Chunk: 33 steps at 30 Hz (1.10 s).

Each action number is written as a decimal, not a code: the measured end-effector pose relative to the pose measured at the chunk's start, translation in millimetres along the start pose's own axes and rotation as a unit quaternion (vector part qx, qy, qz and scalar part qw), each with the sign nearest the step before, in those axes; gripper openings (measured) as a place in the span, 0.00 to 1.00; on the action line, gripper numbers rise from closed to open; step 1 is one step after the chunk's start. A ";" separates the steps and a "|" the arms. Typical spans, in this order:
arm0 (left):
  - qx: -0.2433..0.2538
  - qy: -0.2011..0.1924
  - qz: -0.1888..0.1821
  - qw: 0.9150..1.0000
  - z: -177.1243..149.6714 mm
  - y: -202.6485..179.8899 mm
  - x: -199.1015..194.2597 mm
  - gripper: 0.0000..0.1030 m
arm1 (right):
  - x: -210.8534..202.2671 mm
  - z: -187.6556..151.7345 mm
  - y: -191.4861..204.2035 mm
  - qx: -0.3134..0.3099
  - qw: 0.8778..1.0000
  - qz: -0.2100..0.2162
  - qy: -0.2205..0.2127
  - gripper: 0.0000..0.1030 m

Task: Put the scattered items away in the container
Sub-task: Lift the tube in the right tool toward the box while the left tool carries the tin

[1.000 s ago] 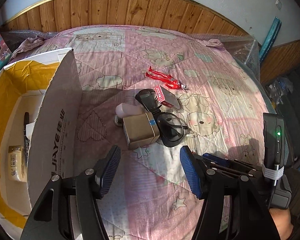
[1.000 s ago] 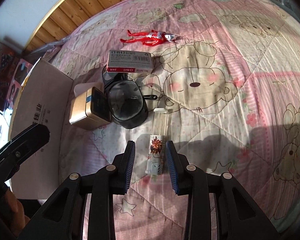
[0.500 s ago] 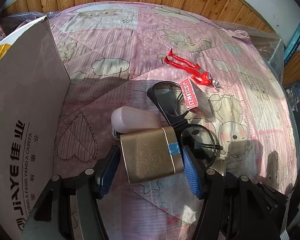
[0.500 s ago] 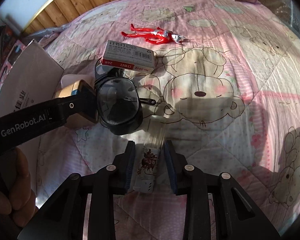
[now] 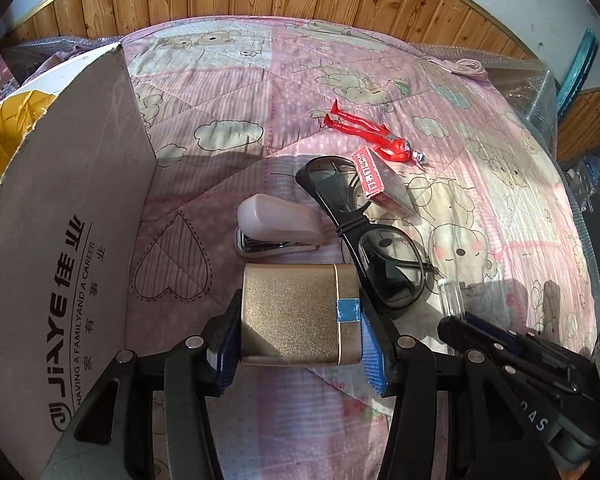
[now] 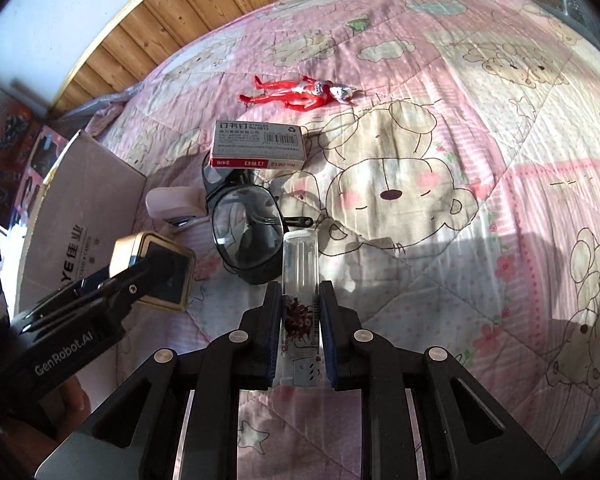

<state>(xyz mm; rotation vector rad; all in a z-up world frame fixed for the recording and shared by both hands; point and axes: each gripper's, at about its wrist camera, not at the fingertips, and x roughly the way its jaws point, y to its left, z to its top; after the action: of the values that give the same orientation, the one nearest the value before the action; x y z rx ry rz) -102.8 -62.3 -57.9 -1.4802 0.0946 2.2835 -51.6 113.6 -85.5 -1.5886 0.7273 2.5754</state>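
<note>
Left gripper (image 5: 298, 330): pads against both side walls of gold tin (image 5: 296, 314), no gap visible, so closed on it; whether lifted clear of pink quilt (image 5: 228, 92) cannot be told. Right gripper (image 6: 300, 334): narrowly set, pads flanking printed lower half of clear tube (image 6: 300, 304) and apparently pressing it; clear cap end projects forward past the pads.

Gold tin: near edge of quilt, just beside cardboard box (image 5: 60, 264), which stands at left with flap up. Judged rigid, smooth and probably light; metal walls likely slippery under low force. Hold across the two flat sides, below the lid seam marked by blue tape (image 5: 348, 310), to avoid popping the lid.

Clear tube: on quilt beside black glasses (image 6: 244, 240), tip close to one lens. Judged light, thin-walled plastic, prone to rolling and to cracking if squeezed hard. Hold at mid-body, on the label, with moderate force.

Remaining on quilt:
- pink stapler (image 5: 278, 226), just behind tin; dense, stiff; take across body.
- black glasses, touching staple box (image 6: 258, 144); fragile; take at frame bridge, never on a lens.
- staple box, resting partly on glasses; light card; take across long sides.
- red figure (image 6: 300, 90), set apart further back; thin limbs; take at torso.

Judged step: carry both held items to cardboard box.
</note>
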 end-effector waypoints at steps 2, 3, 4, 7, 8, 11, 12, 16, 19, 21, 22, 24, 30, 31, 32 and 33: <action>0.005 -0.003 -0.001 1.000 -3.0 -2.5 -8.1 0.50 | -1.8 -0.5 0.7 0.002 1.000 0.005 0.001 0.19; 0.006 -0.005 0.001 1.000 -4.5 -3.6 -12.0 0.50 | -2.7 -1.3 1.2 0.004 1.000 0.007 0.001 0.19; 0.007 -0.006 0.002 1.000 -5.9 -4.6 -15.6 0.50 | -2.9 -1.8 1.9 0.004 1.000 0.009 0.002 0.19; 0.010 -0.009 0.007 1.000 -10.5 -6.1 -25.9 0.50 | -3.6 -4.7 4.2 0.001 1.000 0.009 0.003 0.19; 0.010 -0.010 0.008 1.000 -12.2 -6.3 -29.1 0.50 | -3.9 -6.2 4.8 -0.001 1.000 0.008 0.004 0.19; 0.007 -0.014 0.009 1.000 -17.1 -6.6 -39.3 0.50 | -5.8 -11.0 5.4 -0.004 1.000 0.006 0.005 0.19; 0.007 -0.016 0.009 1.000 -19.0 -6.9 -42.8 0.50 | -7.9 -13.0 4.5 -0.006 1.000 0.005 0.005 0.19; 0.009 -0.023 0.008 1.000 -26.3 -7.6 -56.2 0.50 | -15.0 -21.7 5.0 -0.012 1.000 0.000 0.004 0.19; 0.010 -0.028 0.005 1.000 -31.2 -8.3 -64.9 0.50 | -19.5 -27.3 5.9 -0.014 1.000 -0.003 0.003 0.19; 0.010 -0.031 0.002 0.999 -34.7 -9.0 -70.5 0.50 | -23.5 -30.0 7.4 -0.016 1.000 -0.005 0.001 0.18; 0.011 -0.033 0.000 0.999 -36.3 -9.4 -73.3 0.50 | -25.8 -31.2 8.8 -0.017 1.000 -0.005 0.000 0.18; 0.010 -0.036 -0.004 0.999 -39.7 -9.6 -79.1 0.50 | -30.7 -33.1 12.1 -0.022 1.000 -0.007 -0.003 0.19; 0.009 -0.048 -0.017 0.999 -48.5 -7.4 -98.0 0.50 | -44.2 -44.0 24.5 -0.036 0.999 -0.007 -0.007 0.19; 0.008 -0.049 -0.020 0.999 -49.6 -7.1 -100.7 0.50 | -46.2 -46.1 27.2 -0.039 0.999 -0.008 -0.008 0.18; 0.008 -0.050 -0.022 0.998 -50.9 -6.3 -103.4 0.50 | -48.3 -48.1 29.7 -0.042 0.999 -0.009 -0.008 0.18; 0.006 -0.052 -0.024 0.998 -51.8 -5.3 -106.1 0.50 | -50.5 -50.0 32.4 -0.045 0.999 -0.009 -0.009 0.18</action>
<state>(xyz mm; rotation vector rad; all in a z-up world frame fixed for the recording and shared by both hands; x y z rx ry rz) -19.4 -104.2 14.6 -1.3403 0.0424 2.3114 5.9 75.5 -49.0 -1.5852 0.6006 2.6419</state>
